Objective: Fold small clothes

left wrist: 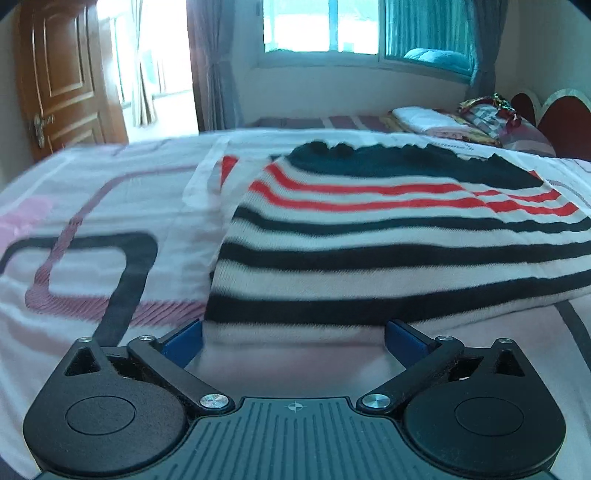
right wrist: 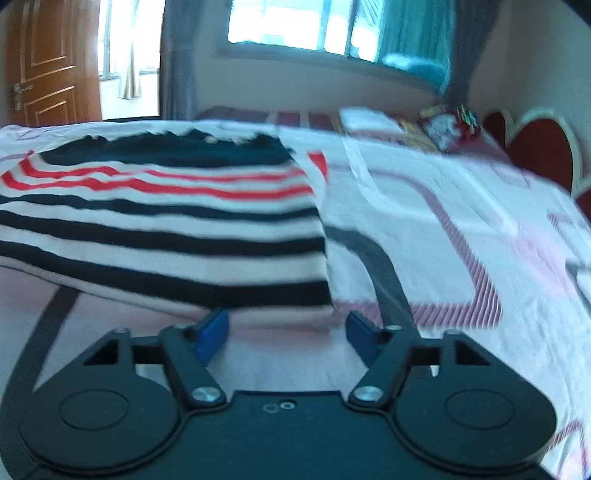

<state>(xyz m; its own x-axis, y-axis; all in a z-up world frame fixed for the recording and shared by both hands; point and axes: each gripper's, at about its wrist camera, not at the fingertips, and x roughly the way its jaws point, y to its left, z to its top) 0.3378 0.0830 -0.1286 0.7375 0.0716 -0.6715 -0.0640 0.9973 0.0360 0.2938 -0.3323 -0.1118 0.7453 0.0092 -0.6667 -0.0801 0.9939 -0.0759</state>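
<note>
My left gripper [left wrist: 293,341] has its jaws spread wide, and nothing is between the blue pads [left wrist: 184,345]. The near edge of the striped sweater [left wrist: 369,251] lies just in front of them, not pressed by them. My right gripper [right wrist: 286,334] also has its jaws apart, less wide than the left, and its blue pads [right wrist: 212,334] grip nothing; the hem of the sweater [right wrist: 166,229] is just ahead of the fingertips.

The sweater lies flat on the bed sheet [left wrist: 92,206], which is white and pink with dark rounded-square lines. In the left wrist view it fills the middle and right side, in the right wrist view the left and middle. It has black stripes on white near me, then red stripes, and a dark part at the far end. It looks already folded to a compact shape, with a straight side edge on each side. Both views are a little blurred.

At the far end of the bed is a pile of folded bedding [left wrist: 443,122] beside a red headboard [left wrist: 561,122]. Behind are a window [left wrist: 321,29] with grey curtains [left wrist: 214,66] and a wooden door [left wrist: 62,81] on the left.

I can read no brand or label on the sweater. On the far part of the sheet is a small line of print, too small to read.
</note>
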